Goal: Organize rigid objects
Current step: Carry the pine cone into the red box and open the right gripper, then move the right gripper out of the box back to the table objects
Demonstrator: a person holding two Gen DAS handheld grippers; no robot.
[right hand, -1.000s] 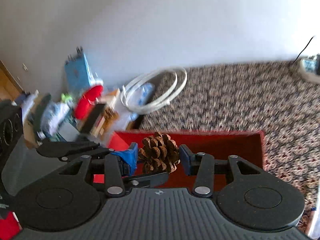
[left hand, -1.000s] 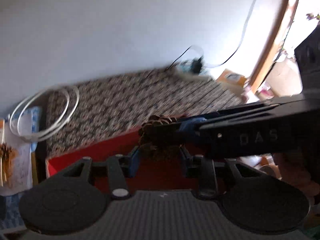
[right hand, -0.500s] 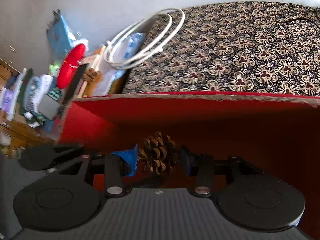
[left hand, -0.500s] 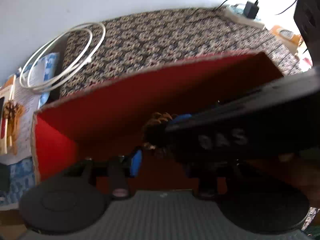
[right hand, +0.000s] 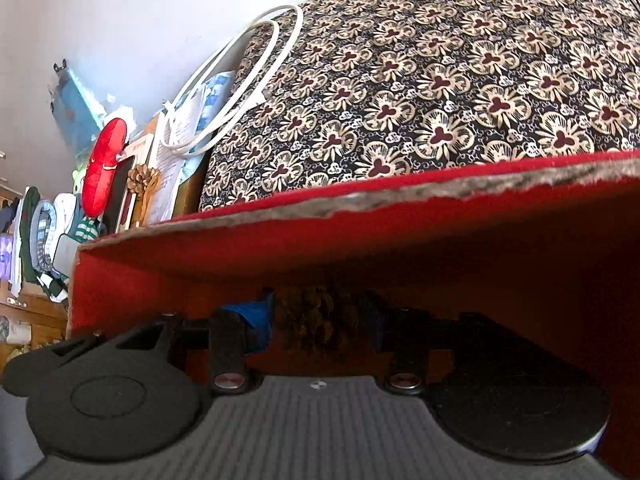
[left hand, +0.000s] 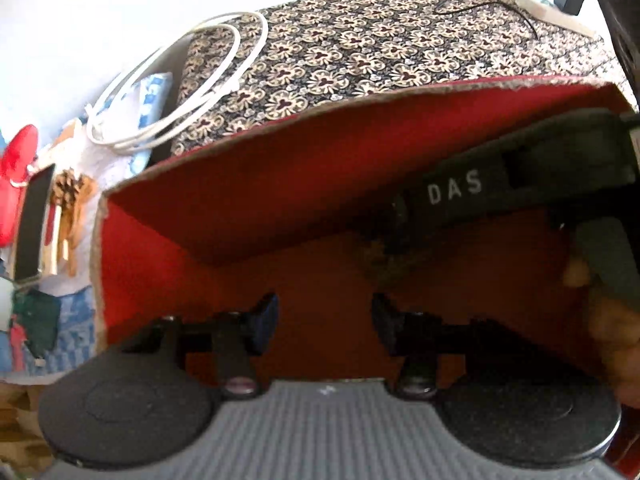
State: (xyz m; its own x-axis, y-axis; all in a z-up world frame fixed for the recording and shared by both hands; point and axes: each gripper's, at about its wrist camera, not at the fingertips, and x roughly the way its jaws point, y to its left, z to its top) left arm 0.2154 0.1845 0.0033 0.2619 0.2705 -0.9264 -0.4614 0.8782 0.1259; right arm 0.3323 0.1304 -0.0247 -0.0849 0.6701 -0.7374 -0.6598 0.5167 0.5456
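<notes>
Left tongs [left hand: 324, 316]: jaws apart with nothing between the pads; they have just been opening, inside the red box [left hand: 280, 184].
Right tongs [right hand: 316, 320]: one pine cone [right hand: 310, 320] sits between the blue pads; in the shadow it looks pinched, the pads close against both its sides.
Pine cones, counted: two. One in the right tongs, low inside the red box, close to its far wall; a second pine cone [right hand: 142, 178] lies outside, on the clutter to the left of the box.
Red box: one, open-topped, frayed cardboard rim, standing on the patterned cloth [right hand: 460, 80].
White cable [right hand: 240, 76]: one coil, at the far left edge of the cloth.
Power strip [left hand: 552, 8]: one, at the far right, a black adapter plugged in.
Hand [left hand: 612, 320]: one, at the right edge of the left view, holding the right tongs' handle.
</notes>
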